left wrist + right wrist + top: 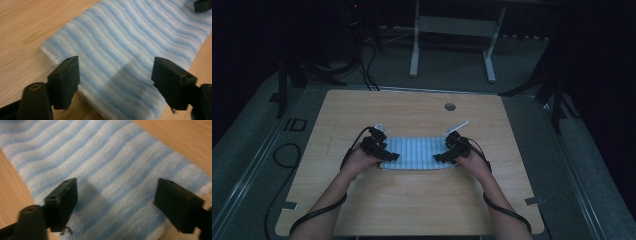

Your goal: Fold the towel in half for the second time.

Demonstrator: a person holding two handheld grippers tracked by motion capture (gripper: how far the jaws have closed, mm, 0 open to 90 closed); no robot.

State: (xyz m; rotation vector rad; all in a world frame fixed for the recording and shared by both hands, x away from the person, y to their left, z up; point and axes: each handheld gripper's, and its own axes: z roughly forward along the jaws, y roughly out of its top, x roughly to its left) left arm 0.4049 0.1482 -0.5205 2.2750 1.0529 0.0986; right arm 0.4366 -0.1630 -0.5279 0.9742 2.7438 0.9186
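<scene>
- A folded blue-striped towel (417, 153) lies flat at the centre of the wooden surface (422, 200).
- The left tool (388, 154) sits over the towel's left end, jaws released and gripping nothing.
- The right tool (443, 156) hovers over the right end, likewise released.

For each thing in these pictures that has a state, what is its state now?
Striped towel: folded, lying flat on the table.
Left gripper: open, jaws wide apart above the towel's left end, holding nothing.
Right gripper: open, jaws wide apart above the towel's right end, holding nothing.
</scene>
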